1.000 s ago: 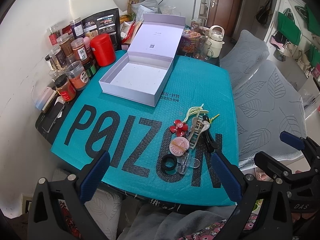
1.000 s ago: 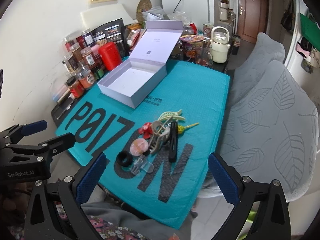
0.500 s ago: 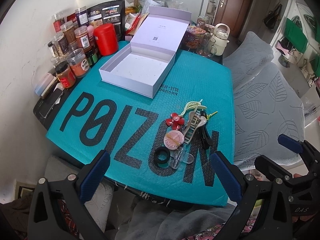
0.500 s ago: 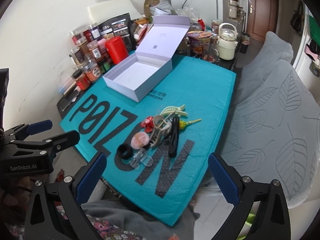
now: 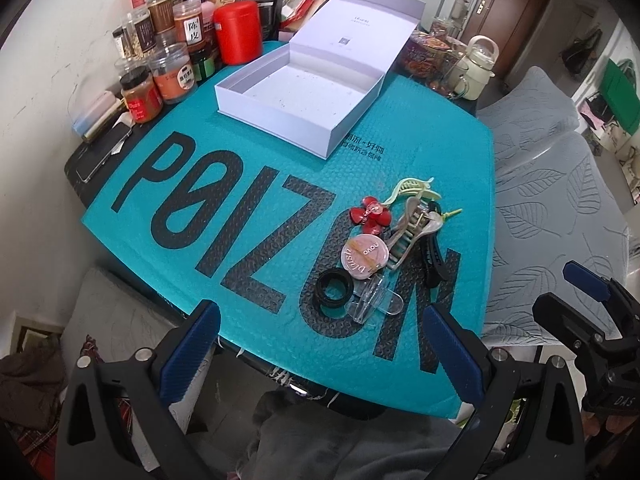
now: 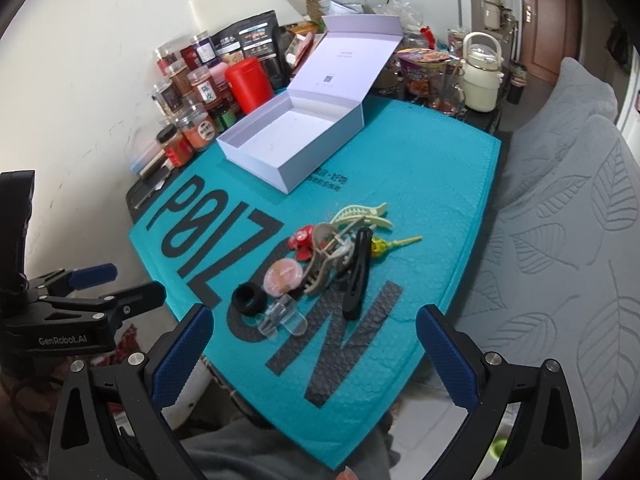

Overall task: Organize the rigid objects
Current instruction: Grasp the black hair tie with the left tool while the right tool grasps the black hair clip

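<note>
A pile of small rigid items lies on the teal mat (image 5: 248, 216): a pink round compact (image 5: 364, 257), a black ring (image 5: 334, 289), a clear clip (image 5: 374, 304), a red flower clip (image 5: 370, 215), a beige claw clip (image 5: 412, 228), a black clip (image 5: 434, 258) and a pale green claw clip (image 5: 412, 188). An open white box (image 5: 296, 96) stands empty beyond them. My left gripper (image 5: 320, 352) is open and empty, near the mat's front edge. My right gripper (image 6: 314, 354) is open and empty, just short of the pile (image 6: 320, 264); the box (image 6: 296, 136) is farther back.
Spice jars (image 5: 172, 76) and a red canister (image 5: 238, 32) crowd the table's back left by the wall. A phone (image 5: 102, 152) lies at the left edge. A cream kettle (image 5: 476, 68) and glass mug stand back right. A grey leaf-pattern sofa (image 5: 560, 200) runs along the right.
Both grippers have moved forward and lower toward the mat, so the pile looms nearer. Both stay open. Nothing on the table has moved.
</note>
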Demonstrator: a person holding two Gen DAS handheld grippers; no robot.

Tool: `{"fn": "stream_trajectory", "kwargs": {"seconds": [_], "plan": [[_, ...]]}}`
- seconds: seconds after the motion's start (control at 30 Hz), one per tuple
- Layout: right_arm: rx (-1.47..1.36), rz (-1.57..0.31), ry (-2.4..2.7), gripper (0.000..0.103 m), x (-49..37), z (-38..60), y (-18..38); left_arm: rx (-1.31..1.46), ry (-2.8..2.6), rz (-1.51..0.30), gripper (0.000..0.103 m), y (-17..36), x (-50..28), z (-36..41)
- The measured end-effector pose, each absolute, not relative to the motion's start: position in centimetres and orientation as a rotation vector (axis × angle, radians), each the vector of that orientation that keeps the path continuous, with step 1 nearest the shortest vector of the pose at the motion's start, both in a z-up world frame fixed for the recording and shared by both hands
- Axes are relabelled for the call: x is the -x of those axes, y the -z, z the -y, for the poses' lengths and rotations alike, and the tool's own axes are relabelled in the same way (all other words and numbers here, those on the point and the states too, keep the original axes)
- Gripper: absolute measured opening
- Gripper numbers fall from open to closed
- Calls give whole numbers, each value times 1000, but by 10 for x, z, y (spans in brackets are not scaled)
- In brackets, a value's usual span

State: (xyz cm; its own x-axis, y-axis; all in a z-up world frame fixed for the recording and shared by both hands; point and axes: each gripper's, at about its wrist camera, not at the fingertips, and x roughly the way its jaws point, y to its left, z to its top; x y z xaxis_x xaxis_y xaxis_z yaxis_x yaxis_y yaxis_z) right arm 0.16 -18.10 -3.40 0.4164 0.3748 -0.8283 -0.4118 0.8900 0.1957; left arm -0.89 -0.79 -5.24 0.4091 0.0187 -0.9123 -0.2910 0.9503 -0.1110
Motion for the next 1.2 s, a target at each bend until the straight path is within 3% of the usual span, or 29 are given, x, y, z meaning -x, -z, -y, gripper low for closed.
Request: {"fn": "stream_trajectory", "kwargs": {"seconds": [0.43, 0.57, 0.83, 1.2], "plan": [[105, -1034, -488, 102, -35, 181, 87, 296, -236, -1189, 103, 116, -20, 6], [142, -1035, -496, 100, -45, 178, 105, 292, -255, -1196, 96, 139, -24, 10], [184, -1059, -521, 86, -61, 175, 139, 352, -270, -1189, 79, 176, -27, 12], [176, -1103, -568, 71, -76, 170, 170, 419, -290, -1150, 52, 192, -30, 9]]}}
